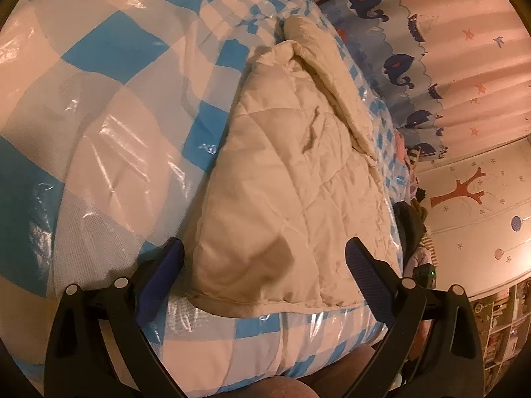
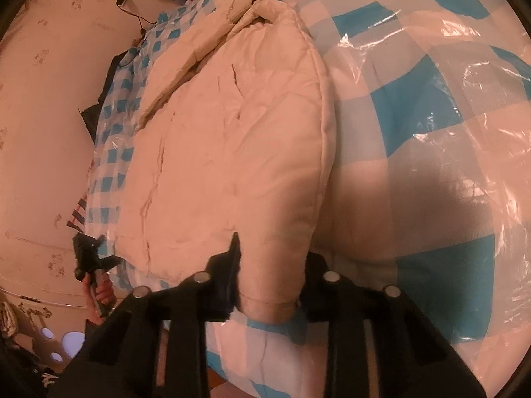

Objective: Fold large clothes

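Left wrist: left gripper [image 1: 264, 277] jaws wide apart, straddling near corner of cream coat [image 1: 285, 179] lying on checked bed [image 1: 99, 106], not yet pinching.

Right wrist: right gripper [image 2: 268, 285] clamped on coat [image 2: 232, 152] corner. Step: grasping hem. Next: left must close, then lift together.

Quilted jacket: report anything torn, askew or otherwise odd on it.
No tear shows. The cream quilted jacket lies folded on the plastic-covered checked bedding. Its top end is askew: one flap sticks out past the fold. The right gripper pinches the near corner; the left gripper straddles the hem, open.
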Demonstrator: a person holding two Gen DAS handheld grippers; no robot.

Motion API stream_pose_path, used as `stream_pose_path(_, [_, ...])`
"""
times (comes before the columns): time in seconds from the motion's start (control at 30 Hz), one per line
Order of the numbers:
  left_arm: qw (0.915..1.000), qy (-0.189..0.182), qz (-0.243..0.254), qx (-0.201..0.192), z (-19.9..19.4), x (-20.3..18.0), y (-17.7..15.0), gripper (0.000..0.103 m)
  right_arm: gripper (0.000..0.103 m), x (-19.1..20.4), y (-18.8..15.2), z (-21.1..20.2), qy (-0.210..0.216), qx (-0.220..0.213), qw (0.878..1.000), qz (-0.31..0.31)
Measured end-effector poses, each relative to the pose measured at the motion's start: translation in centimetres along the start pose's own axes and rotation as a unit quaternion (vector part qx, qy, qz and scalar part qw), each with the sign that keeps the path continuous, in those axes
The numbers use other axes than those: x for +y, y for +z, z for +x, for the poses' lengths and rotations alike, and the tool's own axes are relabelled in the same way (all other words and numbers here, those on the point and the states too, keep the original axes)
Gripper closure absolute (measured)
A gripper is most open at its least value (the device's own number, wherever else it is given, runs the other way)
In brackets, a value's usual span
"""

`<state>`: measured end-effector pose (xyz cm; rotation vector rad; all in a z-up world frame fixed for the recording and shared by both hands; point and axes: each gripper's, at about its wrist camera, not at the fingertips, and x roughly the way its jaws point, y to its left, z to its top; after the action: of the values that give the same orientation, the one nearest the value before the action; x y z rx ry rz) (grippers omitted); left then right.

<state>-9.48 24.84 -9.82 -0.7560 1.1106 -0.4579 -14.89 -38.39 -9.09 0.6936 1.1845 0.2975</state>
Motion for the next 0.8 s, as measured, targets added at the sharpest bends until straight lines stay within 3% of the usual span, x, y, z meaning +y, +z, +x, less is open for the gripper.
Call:
stream_pose_path(0.03, [1.0000, -0.009, 0.003, 0.002, 0.0, -0.2, 0.0, 0.027, 0.080, 0.0, 0.0, 0.0, 0.003, -0.004, 1.000, 0.000])
stream_pose_path(0.1, [0.9998, -0.005, 0.002, 0.020, 0.4, -0.3, -0.1, 0.067, 0.086, 0.3, -0.1, 0.0, 0.009, -0.011, 1.000, 0.000])
stream_pose_path(0.13, [0.9996, -0.003, -0.002, 0.030, 0.7, -0.3, -0.1, 0.079, 0.087, 0.4, -0.2, 0.0, 0.012, -0.014, 1.000, -0.002])
stream_pose_path(0.17, [0.9993, -0.002, -0.007, 0.038, 1.0, -0.3, -0.2, 0.085, 0.090, 0.5, -0.2, 0.0, 0.014, -0.017, 1.000, -0.004])
stream_pose_path(0.4, [0.9988, 0.020, 0.006, 0.044, 0.7, -2.0, 0.2, 0.094, 0.096, 2.7, -0.2, -2.1, 0.044, -0.069, 0.996, -0.024])
stream_pose_path(0.6, [0.9989, -0.006, 0.042, 0.022, -3.1, -6.4, 0.0, 0.096, 0.096, 6.4, -0.6, -6.2, 0.085, -0.107, 0.989, -0.057])
stream_pose_path(0.8, [0.9973, -0.037, 0.060, 0.020, -8.2, -9.1, -3.4, 0.096, 0.096, 7.4, -4.0, -11.2, 0.109, -0.120, 0.984, -0.074])
